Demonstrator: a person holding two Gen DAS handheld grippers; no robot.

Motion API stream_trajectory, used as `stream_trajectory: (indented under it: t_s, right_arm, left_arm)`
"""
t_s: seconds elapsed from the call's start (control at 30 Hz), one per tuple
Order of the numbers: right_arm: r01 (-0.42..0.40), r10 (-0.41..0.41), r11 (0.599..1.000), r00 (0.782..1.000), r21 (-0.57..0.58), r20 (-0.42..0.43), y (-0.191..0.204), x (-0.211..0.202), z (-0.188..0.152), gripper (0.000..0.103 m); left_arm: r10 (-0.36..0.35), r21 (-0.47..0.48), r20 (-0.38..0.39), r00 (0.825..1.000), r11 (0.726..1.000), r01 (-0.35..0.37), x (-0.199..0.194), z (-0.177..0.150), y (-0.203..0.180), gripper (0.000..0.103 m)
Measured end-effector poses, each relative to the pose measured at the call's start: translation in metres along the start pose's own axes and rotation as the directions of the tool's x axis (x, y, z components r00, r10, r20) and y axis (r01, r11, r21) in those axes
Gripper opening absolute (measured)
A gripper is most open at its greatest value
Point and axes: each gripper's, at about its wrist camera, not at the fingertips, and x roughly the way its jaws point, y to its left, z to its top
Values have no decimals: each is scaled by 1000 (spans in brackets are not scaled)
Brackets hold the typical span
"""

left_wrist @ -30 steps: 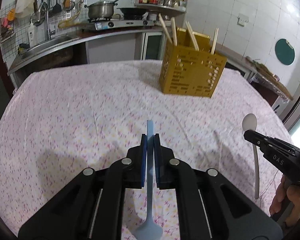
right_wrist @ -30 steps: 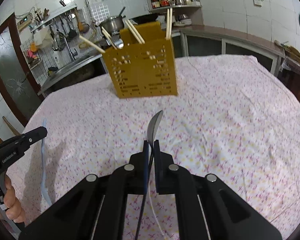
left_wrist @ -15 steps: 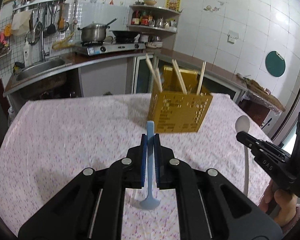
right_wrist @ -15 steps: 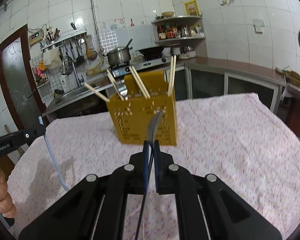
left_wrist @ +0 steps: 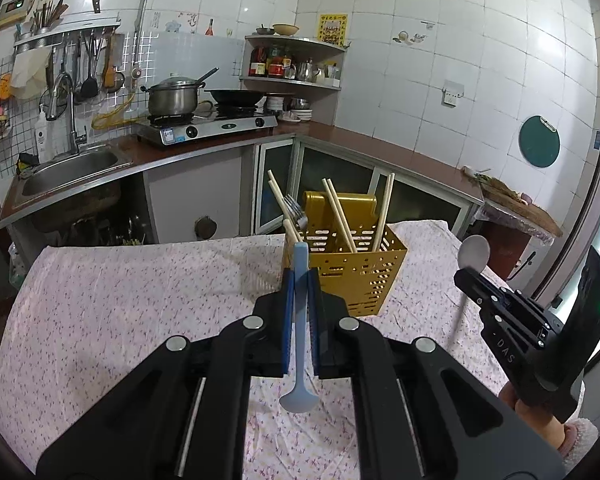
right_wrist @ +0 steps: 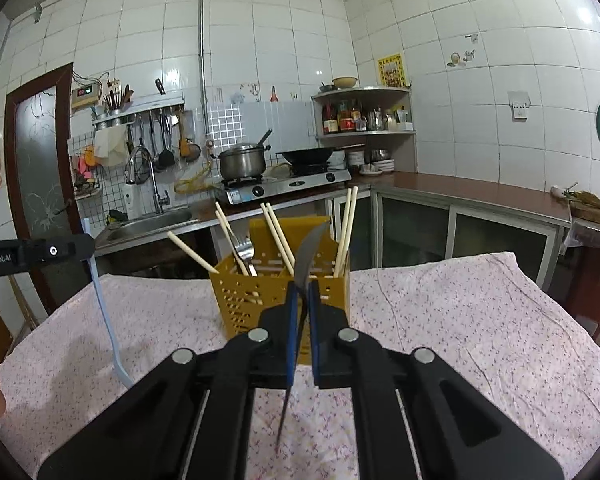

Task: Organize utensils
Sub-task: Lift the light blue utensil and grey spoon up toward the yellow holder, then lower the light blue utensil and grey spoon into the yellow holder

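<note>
- Left gripper [left_wrist: 299, 280] has its fingers clamped on a blue spoon [left_wrist: 299, 360], handle up, bowl hanging down over the surface [left_wrist: 100, 300].
- Right gripper [right_wrist: 304, 292] is pinched tight on a metal spoon [right_wrist: 306, 256], bowl up.
- The yellow basket [right_wrist: 244, 296] stands dead ahead of both, beyond the fingertips, chopsticks and a fork [right_wrist: 244, 250] poking out.
- Both spoons run upright, so a drop in from above looks right; neither hand seems clearly nearer.

Caddy [left_wrist: 354, 276] on table [left_wrist: 120, 300]; chopsticks [left_wrist: 340, 216], fork [left_wrist: 296, 210] inside.

Both tools have risen, bringing the yellow holder [left_wrist: 354, 270] closer ahead.
</note>
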Motion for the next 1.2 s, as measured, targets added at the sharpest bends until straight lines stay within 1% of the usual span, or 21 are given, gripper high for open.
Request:
stream_trajectory:
  t_s: [0.1,0.2,0.37,0.53,0.67,0.8,0.97,1.07,1.2]
  right_arm:
    - [-7,7,1000,1000,0,1,-2,4,2,7]
    - [-6,6,1000,1000,-20,-21,-1,11,5,6]
    - [7,-10,997,999,-75,-39,1,18,20,6]
    - [34,-39,992,998,-121,-39,2,22,47,6]
    - [53,-57,990,998,-131,-29,1,25,79,6]
    - [72,-75,988,997,-133,-18,-1,27,104,6]
    - [88,-95,988,994,-128,-49,-6,46,125,6]
    - [98,-109,986,991,-134,-80,-9,59,124,6]
    - [109,-130,983,982,-149,-134,-15,83,115,6]
  left_arm:
    - [0,0,2,1000,1000,0,2,2,0,6]
    - [0,-3,-3,1000,1000,0,7,6,0,6]
    - [4,15,13,1000,1000,-4,11,24,-6,6]
    - [-4,41,46,999,999,2,11,55,-17,6]
    - [-8,47,65,998,999,5,15,80,-24,6]
    - [-3,66,100,995,998,-4,19,107,-36,6]
    - [3,64,124,992,998,-11,37,134,-44,6]
    - [8,71,128,992,997,-17,54,140,-46,6]
    - [7,67,95,995,998,-13,94,135,-45,6]
